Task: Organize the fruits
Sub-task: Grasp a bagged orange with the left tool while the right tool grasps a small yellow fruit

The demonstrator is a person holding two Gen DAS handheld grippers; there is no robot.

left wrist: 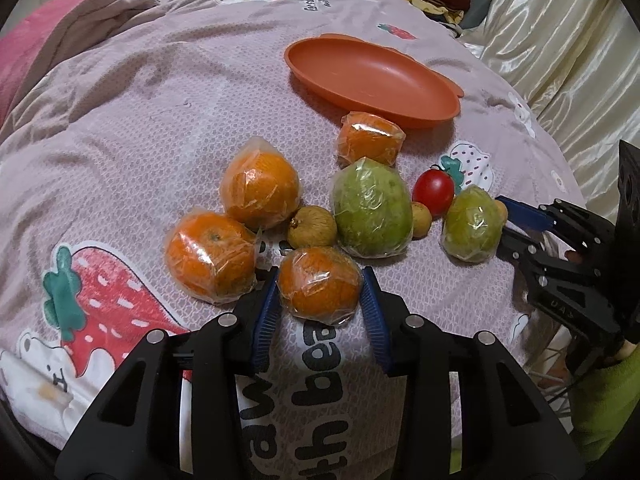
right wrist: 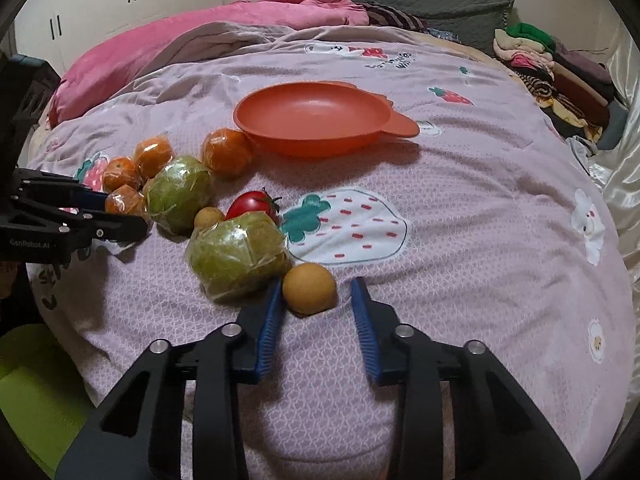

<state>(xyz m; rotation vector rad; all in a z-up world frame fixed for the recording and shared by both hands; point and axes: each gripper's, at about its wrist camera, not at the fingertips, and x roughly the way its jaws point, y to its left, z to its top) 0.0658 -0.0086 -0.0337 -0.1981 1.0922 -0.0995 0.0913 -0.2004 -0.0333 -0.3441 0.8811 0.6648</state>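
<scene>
Fruits lie clustered on a bed under a lilac strawberry-print quilt (right wrist: pixel 460 208), near an empty orange oval dish (right wrist: pixel 312 120). The left gripper (left wrist: pixel 320 292) has its jaws clenched on a film-wrapped orange (left wrist: pixel 318 282), both blue pads against its sides. Two more wrapped oranges (left wrist: pixel 210 258) (left wrist: pixel 260 188) lie just beside it at left; a brown longan (left wrist: pixel 312 226) sits right behind it, touching a large wrapped green guava (left wrist: pixel 372 208). A fourth wrapped orange (left wrist: pixel 370 138) lies between that guava and the dish. The right gripper (right wrist: pixel 316 300) straddles a tan longan (right wrist: pixel 309 288): its left pad touches the fruit, while its right pad stands clear, so the jaws are not gripping. A smaller wrapped guava (right wrist: pixel 238 254) crowds the left finger. A red tomato (right wrist: pixel 252 204) and another longan (right wrist: pixel 208 217) lie behind.
</scene>
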